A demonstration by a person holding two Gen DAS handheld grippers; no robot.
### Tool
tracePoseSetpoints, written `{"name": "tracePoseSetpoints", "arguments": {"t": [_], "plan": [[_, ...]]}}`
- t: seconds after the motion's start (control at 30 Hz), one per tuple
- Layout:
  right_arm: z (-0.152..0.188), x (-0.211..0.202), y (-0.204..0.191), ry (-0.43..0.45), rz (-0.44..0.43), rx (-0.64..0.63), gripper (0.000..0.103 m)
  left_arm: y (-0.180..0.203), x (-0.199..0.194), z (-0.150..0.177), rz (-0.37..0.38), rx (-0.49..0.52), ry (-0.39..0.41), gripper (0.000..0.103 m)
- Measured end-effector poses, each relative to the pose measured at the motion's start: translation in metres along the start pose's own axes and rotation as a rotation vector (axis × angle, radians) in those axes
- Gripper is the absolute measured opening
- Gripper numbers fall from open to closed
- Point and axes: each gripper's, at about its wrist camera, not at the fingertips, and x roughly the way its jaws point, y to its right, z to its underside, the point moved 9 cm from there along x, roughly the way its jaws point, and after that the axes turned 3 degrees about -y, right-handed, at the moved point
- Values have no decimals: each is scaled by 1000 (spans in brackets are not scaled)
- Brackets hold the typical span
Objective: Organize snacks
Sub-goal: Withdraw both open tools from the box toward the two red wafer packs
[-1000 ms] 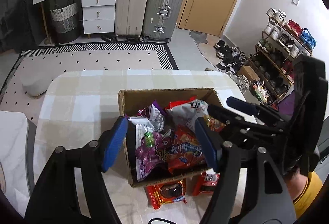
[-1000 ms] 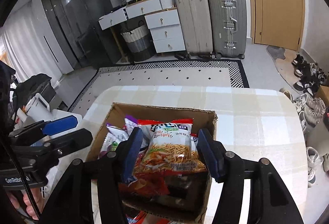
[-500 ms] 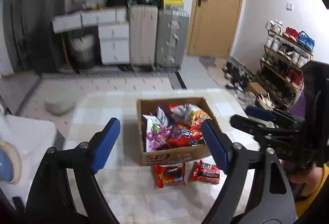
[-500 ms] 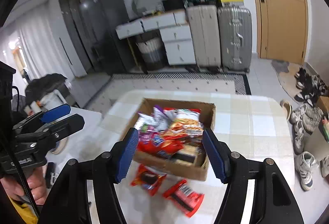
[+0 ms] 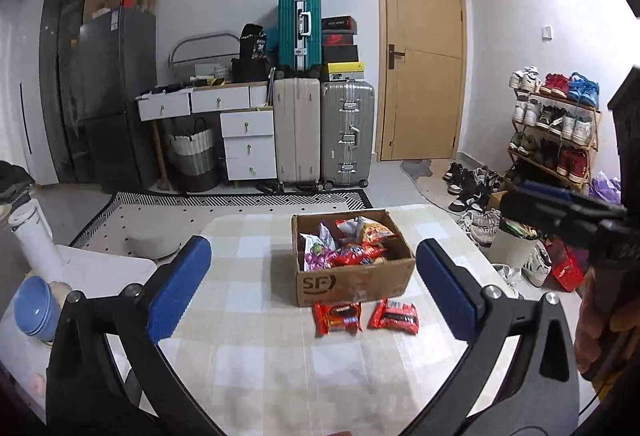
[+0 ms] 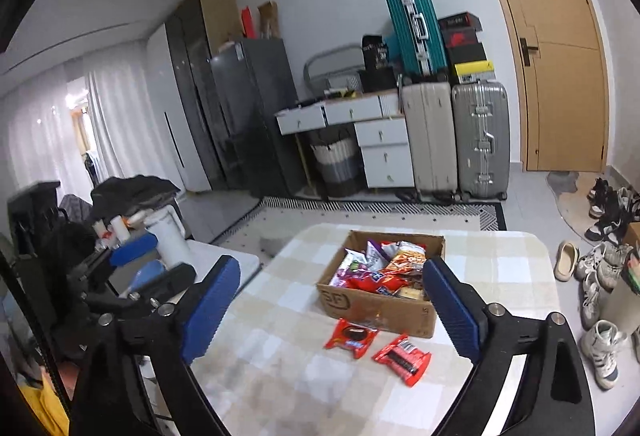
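On the checked table: one cardboard box, well filled with mixed snack bags; two red packets lying flat on the table just in front of the box, apart from each other, outside it. Judged status: most snacks boxed, these two left to put in. Left gripper: held back from the box and above the table, angled gently downward, jaws opening wide with nothing between them. Right gripper: likewise held back and tilted down, jaws opening, nothing held; box and packets show through the gap but are well beyond the pads. Both grippers appear level with each other, side by side.
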Motion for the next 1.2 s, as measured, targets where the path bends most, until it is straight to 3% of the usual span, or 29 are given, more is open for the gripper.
{"name": "tracePoseSetpoints", "arguments": {"t": [0.33, 0.53, 0.63, 0.77, 0.97, 1.2], "plan": [[28, -71, -44, 121, 34, -82, 102, -5, -64, 50, -42, -16, 28, 102], [77, -73, -38, 146, -2, 28, 102, -13, -63, 84, -31, -24, 20, 102], [105, -64, -32, 118, 65, 19, 102, -20, -51, 96, -26, -35, 10, 102], [129, -50, -25, 81, 65, 39, 102, -27, -28, 111, -26, -67, -27, 102], [146, -22, -6, 44, 94, 43, 102, -19, 19, 137, -9, -53, -119, 102], [161, 15, 11, -8, 78, 76, 102, -12, 61, 144, 5, -53, -167, 102]]}}
